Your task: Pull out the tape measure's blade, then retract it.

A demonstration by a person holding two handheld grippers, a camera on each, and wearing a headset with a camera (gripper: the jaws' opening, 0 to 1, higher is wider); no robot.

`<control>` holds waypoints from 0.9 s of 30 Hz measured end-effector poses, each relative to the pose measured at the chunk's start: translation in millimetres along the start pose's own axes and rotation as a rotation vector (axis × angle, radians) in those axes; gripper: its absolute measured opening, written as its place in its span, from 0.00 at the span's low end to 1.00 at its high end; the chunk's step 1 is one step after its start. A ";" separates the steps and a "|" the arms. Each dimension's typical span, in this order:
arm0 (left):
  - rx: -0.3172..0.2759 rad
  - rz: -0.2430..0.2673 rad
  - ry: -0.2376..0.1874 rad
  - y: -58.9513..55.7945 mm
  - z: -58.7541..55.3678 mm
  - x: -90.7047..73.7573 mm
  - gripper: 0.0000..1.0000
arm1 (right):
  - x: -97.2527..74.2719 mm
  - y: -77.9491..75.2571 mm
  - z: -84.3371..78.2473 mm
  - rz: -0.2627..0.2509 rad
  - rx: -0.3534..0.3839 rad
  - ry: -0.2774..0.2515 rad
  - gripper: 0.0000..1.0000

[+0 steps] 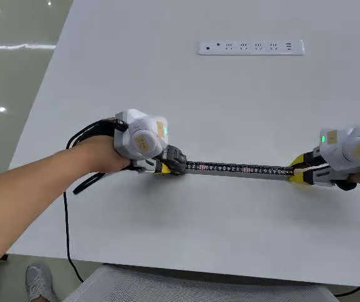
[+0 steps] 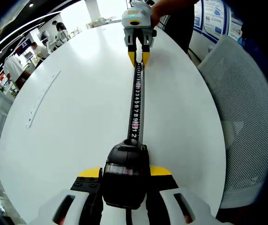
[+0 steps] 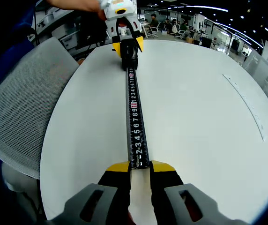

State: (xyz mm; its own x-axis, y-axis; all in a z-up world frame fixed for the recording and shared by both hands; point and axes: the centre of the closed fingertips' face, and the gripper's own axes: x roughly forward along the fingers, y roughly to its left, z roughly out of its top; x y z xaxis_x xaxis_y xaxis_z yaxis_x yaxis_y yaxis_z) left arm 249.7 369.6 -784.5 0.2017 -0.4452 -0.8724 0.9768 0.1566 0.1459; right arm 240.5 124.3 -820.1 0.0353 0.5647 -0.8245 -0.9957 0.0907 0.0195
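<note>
The left tongs (image 1: 165,167) clamp the tape measure's case (image 2: 126,176); the right tongs (image 1: 298,174) pinch the end of its blade (image 1: 236,168), stretched out on the near side of the power strip (image 1: 250,47). If this pinch slips, the blade could snap back hard.

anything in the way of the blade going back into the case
Nothing visible. The blade lies straight over bare table from the right gripper, shut on its tip, to the case in the left gripper. The power strip sits well away, near the far edge.
</note>
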 end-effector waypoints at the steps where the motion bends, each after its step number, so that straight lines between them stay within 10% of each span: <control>1: 0.001 0.001 -0.001 0.3 -0.2 0.4 0.31 | 0.0 0.1 0.0 0.000 -0.003 0.001 0.11; 17: -0.003 0.032 -0.003 7.1 -6.5 10.5 0.34 | -0.3 0.2 2.5 -0.026 -0.047 0.019 0.14; 27: -0.109 0.076 -0.004 4.9 -9.9 4.4 0.48 | -1.0 -12.0 2.1 -0.070 -0.020 0.023 0.25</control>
State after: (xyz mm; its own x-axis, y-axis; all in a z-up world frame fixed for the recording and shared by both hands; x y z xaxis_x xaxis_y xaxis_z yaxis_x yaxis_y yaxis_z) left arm 254.6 377.2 -792.2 0.2755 -0.4316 -0.8590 0.9450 0.2852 0.1598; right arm 252.5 124.3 -818.4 0.1029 0.5385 -0.8363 -0.9924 0.1127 -0.0496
